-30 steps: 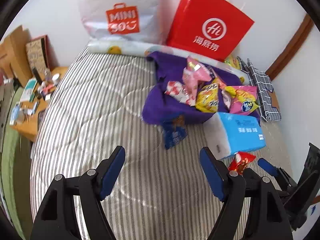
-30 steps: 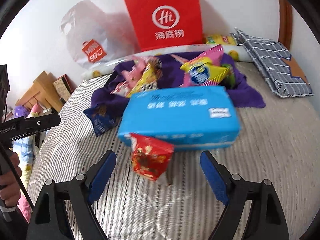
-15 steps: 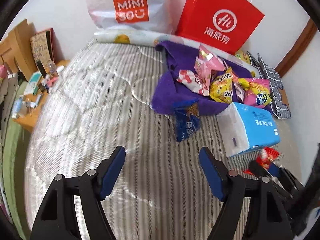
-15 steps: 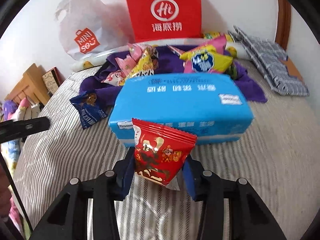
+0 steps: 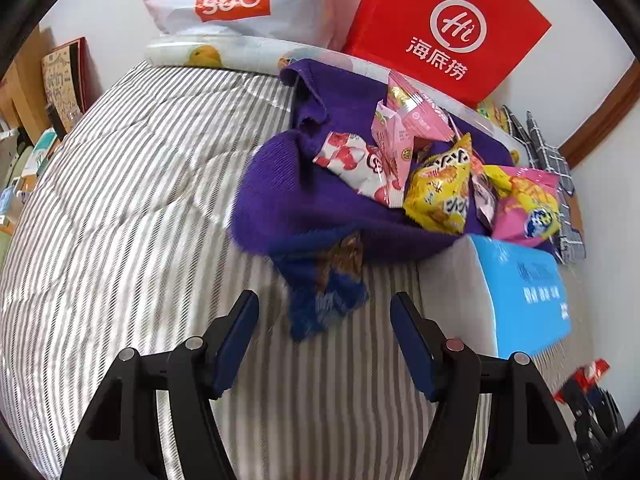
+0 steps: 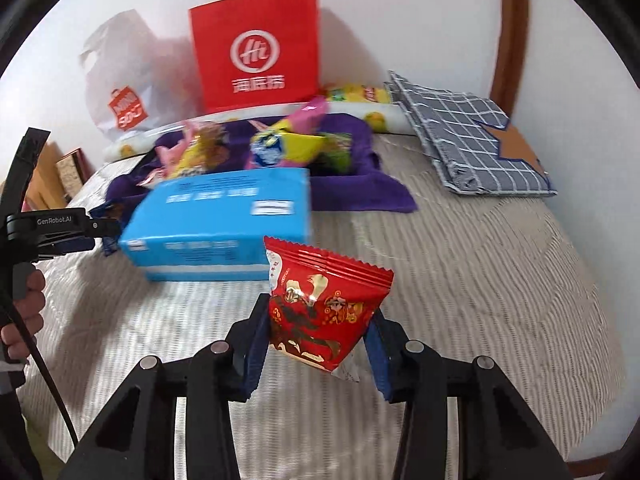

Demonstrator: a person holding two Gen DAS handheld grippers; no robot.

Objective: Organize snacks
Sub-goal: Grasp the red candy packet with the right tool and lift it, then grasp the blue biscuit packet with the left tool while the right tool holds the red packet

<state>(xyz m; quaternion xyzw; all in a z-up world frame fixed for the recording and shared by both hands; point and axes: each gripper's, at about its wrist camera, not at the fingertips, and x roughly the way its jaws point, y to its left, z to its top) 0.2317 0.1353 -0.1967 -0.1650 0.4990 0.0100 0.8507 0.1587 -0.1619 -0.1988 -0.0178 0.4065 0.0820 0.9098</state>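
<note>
Between the right claw (image 6: 316, 354) pads a red snack packet (image 6: 324, 308) sits clamped, ready for sorting; the closing, empty left claw (image 5: 324, 346) must next reach the blue packet (image 5: 326, 292) ahead.

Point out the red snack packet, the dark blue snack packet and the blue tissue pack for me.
red snack packet (image 6: 320, 312): right wrist view, middle of its printed front.
dark blue snack packet (image 5: 324, 300): left wrist view, its lower half.
blue tissue pack (image 6: 224, 208): right wrist view, its top face.

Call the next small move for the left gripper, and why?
Probably ease the left gripper down over the dark blue snack packet: it lies on the striped bedcover just ahead of the closing jaws, untouched, while the right gripper already clamps the red snack packet.
</note>
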